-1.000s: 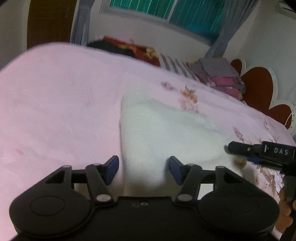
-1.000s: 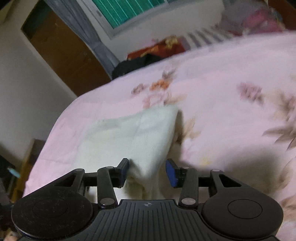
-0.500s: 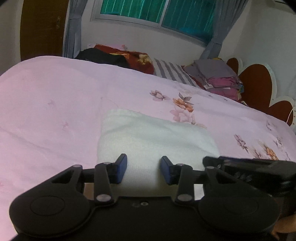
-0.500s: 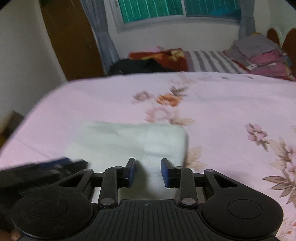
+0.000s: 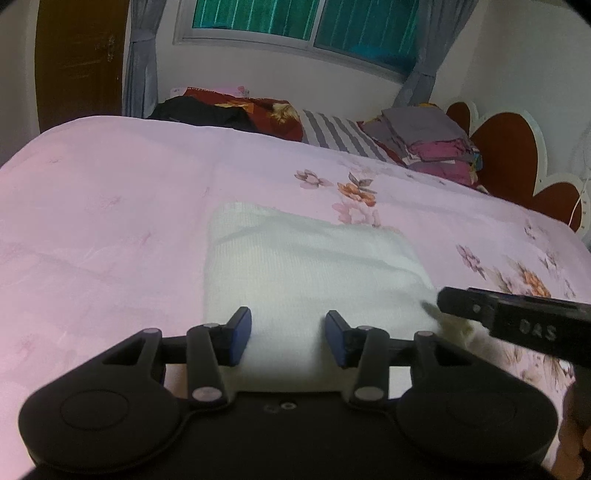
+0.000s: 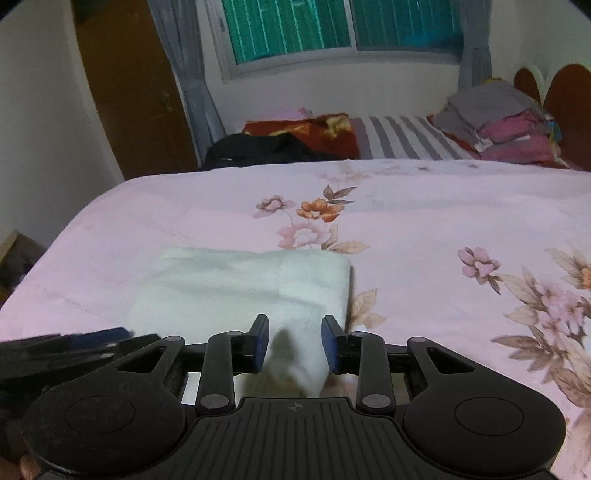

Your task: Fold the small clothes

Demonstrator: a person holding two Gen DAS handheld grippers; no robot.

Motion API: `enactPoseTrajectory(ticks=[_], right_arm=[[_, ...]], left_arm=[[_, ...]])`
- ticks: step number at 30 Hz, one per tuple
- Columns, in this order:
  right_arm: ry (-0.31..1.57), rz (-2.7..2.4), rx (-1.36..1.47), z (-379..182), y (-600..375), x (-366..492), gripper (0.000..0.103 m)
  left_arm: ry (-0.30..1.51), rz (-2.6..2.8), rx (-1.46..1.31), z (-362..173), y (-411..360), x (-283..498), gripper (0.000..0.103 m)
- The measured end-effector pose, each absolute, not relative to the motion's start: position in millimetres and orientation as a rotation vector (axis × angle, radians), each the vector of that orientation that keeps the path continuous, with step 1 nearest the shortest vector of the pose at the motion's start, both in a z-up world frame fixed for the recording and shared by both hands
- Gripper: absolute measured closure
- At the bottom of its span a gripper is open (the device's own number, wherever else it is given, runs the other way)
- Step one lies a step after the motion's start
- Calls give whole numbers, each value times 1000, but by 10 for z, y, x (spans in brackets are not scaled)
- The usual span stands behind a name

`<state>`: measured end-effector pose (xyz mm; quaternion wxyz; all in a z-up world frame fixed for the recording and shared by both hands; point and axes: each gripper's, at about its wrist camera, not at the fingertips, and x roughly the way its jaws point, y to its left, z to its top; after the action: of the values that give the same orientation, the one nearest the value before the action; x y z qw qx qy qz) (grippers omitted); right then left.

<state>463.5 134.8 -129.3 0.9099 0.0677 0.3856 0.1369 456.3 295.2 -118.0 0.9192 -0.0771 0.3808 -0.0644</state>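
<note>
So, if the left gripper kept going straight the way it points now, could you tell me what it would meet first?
Most likely the white folded garment: the left gripper stands open with the cloth's near edge between its fingers. Beyond lies only the pink floral bedspread. Depth is unclear, so it may be touching already.

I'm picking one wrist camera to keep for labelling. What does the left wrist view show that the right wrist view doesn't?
Only the left wrist view shows the right gripper side-on at the white garment's right corner, plus more of the heart-shaped headboard.

Only the right wrist view shows the garment's folded right edge, cloth bunched between the right gripper's open fingers, and the left gripper entering from the left.

Both show the pink floral bedspread, the folded clothes stack and the window.
</note>
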Motion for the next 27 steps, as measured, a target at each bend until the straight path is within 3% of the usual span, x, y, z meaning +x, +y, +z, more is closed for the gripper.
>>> enactPoseTrajectory(ticks=[22,27], right_arm=[[938,253,45,-1666,1268,3693,72],[934,248,16,-1728,1283,3688,72]], left_arm=[[820,-157,-71,-1358,2809,3800,58],[822,-171,-20,-1334,2712,3773,44]])
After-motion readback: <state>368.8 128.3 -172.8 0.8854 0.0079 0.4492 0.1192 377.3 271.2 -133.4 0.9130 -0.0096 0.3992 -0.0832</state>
